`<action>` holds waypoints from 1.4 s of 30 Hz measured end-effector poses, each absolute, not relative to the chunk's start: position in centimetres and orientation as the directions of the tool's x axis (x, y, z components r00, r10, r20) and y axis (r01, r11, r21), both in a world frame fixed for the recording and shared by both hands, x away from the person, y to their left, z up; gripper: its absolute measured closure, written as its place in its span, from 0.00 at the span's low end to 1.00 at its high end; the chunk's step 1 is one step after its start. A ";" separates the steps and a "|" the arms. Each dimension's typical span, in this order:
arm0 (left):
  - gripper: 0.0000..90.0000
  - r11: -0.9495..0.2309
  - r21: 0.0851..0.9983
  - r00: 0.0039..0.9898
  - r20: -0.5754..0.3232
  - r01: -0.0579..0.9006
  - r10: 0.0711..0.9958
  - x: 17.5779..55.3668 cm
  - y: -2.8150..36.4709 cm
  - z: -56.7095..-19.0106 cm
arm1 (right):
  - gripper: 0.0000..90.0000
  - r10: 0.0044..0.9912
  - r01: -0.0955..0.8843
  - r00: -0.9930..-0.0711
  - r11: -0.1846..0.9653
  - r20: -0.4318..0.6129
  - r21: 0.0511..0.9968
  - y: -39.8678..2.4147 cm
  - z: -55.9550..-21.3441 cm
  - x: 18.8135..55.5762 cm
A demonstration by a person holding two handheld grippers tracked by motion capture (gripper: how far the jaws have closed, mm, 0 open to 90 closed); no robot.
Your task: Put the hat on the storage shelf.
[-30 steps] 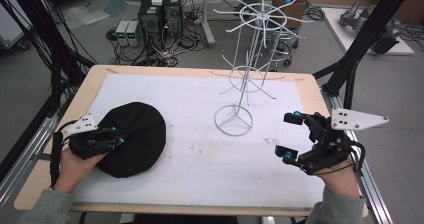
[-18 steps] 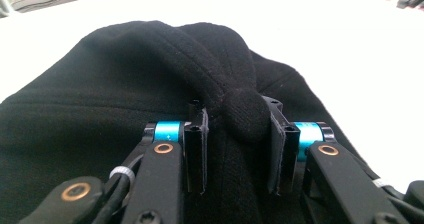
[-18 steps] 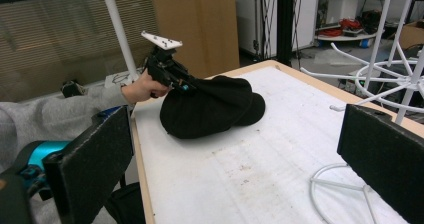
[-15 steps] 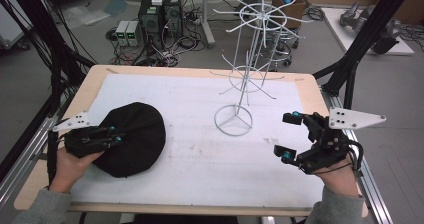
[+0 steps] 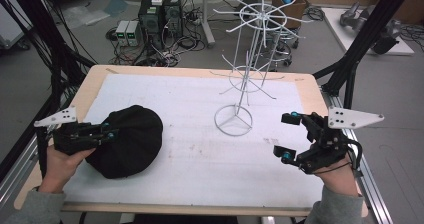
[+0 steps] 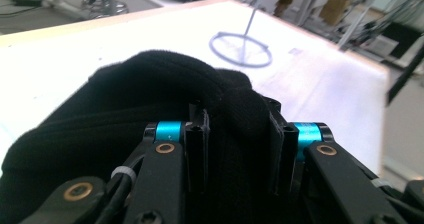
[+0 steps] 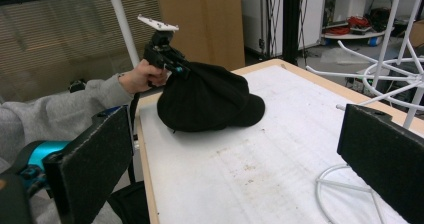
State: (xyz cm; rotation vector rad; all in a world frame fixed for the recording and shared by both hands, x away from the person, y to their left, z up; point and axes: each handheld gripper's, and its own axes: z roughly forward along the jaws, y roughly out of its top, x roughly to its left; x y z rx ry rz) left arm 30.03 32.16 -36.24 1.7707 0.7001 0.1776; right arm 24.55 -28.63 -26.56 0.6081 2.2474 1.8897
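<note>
Black cap (image 5: 127, 139), table's 8 o'clock: soft, light; edge fold pinched by left gripper (image 5: 107, 132). Right gripper (image 5: 289, 136) held spread, empty.

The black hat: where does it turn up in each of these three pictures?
High view: black hat lies at lower left, left gripper on it.
Left gripper view: it fills the lower middle, pinched between the fingers.
Right gripper view: upper middle.
Shared landmark: white wire rack.

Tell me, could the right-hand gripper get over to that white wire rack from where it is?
Probably yes: the right gripper hangs open beside the white wire rack, with bare table between; the black hat lies far left.
</note>
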 end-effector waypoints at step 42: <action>0.76 -0.241 0.937 0.886 -0.123 0.252 0.447 29.5 28.0 -21.3 | 0.01 0.411 0.249 -0.896 0.149 0.169 0.957 -28.0 -27.1 25.3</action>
